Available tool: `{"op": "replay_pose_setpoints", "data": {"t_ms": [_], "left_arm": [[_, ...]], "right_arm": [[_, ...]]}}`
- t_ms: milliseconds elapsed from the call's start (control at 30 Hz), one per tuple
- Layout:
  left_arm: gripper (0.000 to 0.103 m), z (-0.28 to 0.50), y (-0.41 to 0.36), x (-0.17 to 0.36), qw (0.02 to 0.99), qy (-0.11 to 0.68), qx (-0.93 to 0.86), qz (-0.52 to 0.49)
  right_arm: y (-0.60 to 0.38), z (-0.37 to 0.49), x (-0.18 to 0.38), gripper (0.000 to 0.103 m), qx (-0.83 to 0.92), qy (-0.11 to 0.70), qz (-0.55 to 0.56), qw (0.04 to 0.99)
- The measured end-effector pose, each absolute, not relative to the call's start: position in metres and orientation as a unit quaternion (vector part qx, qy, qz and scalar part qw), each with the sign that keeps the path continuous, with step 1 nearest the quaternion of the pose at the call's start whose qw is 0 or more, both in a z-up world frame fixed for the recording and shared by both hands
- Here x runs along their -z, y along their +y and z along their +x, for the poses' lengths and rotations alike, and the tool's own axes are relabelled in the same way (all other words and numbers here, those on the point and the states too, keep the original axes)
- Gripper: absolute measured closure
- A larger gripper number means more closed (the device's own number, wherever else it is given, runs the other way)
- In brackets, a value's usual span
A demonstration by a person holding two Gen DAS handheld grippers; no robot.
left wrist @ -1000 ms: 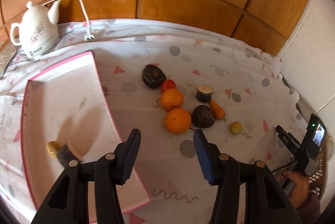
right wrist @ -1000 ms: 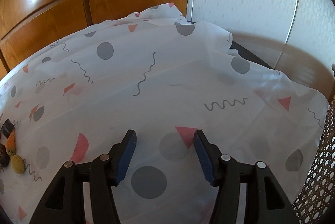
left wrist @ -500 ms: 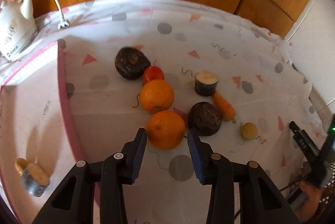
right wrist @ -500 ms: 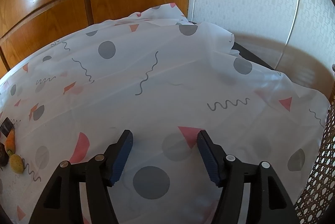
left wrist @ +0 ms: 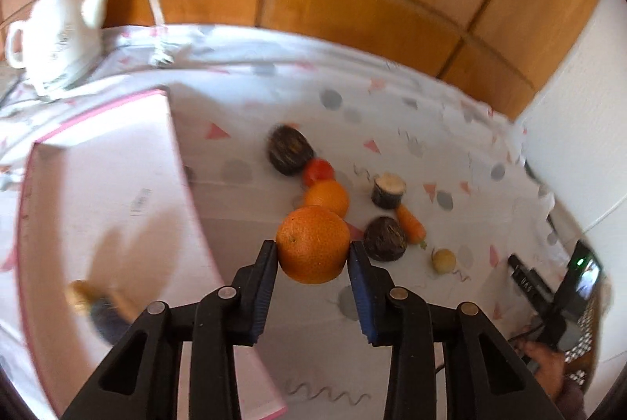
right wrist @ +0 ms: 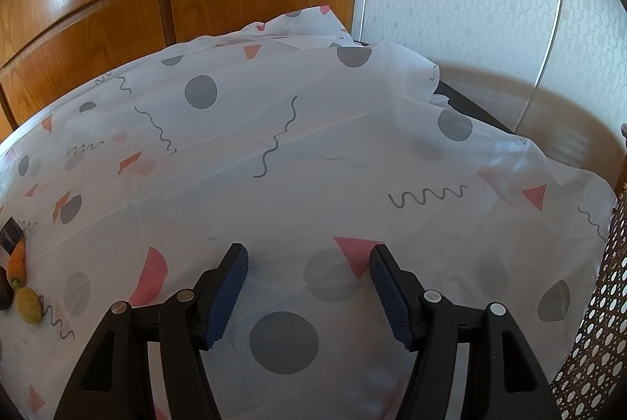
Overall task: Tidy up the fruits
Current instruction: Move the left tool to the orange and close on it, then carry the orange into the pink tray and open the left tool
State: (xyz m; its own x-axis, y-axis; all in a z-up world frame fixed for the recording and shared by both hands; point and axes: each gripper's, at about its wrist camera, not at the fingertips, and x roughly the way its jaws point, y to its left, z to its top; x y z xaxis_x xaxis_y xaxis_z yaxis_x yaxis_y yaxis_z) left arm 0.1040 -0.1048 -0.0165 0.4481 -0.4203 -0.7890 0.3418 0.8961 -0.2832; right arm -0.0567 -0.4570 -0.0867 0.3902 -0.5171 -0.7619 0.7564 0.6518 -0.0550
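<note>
an orange [left wrist: 312,244] is being gripped between the closed blue pads of the left gripper [left wrist: 312,250], raised above the patterned tablecloth [left wrist: 392,114] just right of the pink-rimmed tray [left wrist: 172,130]. a second orange [left wrist: 327,197], a tomato [left wrist: 318,171] and a carrot [left wrist: 410,220] are lying beyond it. the right gripper [right wrist: 307,263] is being held open and empty over bare cloth, well apart from the fruit.

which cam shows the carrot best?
Left wrist: the carrot lies fully visible between two dark vegetables on the cloth. Right wrist catches it only at the far left frame edge, small and distorted.
</note>
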Motion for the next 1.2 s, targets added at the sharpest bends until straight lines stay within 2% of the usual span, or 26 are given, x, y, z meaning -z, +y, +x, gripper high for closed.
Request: {"op": "replay_pose_setpoints", "data": {"t_ms": [200, 533, 800, 1200], "left_arm": [[0.066, 0.109, -0.035, -0.001, 0.877, 0.448, 0.156, -0.081], [0.066, 0.104, 0.058, 0.018, 0.886, 0.444, 0.046, -0.124], [0.066, 0.085, 0.08, 0.045, 0.876, 0.463, 0.026, -0.131], [0.065, 0.058, 0.074, 0.058, 0.873, 0.471, 0.033, -0.122]], "right_arm": [[-0.457, -0.057, 0.087, 0.037, 0.388, 0.393, 0.152, 0.82], [-0.455, -0.055, 0.085, 0.038, 0.389, 0.402, 0.15, 0.815], [-0.448, -0.046, 0.082, 0.038, 0.373, 0.421, 0.14, 0.815], [-0.428, -0.036, 0.076, 0.038, 0.334, 0.436, 0.122, 0.827]]}}
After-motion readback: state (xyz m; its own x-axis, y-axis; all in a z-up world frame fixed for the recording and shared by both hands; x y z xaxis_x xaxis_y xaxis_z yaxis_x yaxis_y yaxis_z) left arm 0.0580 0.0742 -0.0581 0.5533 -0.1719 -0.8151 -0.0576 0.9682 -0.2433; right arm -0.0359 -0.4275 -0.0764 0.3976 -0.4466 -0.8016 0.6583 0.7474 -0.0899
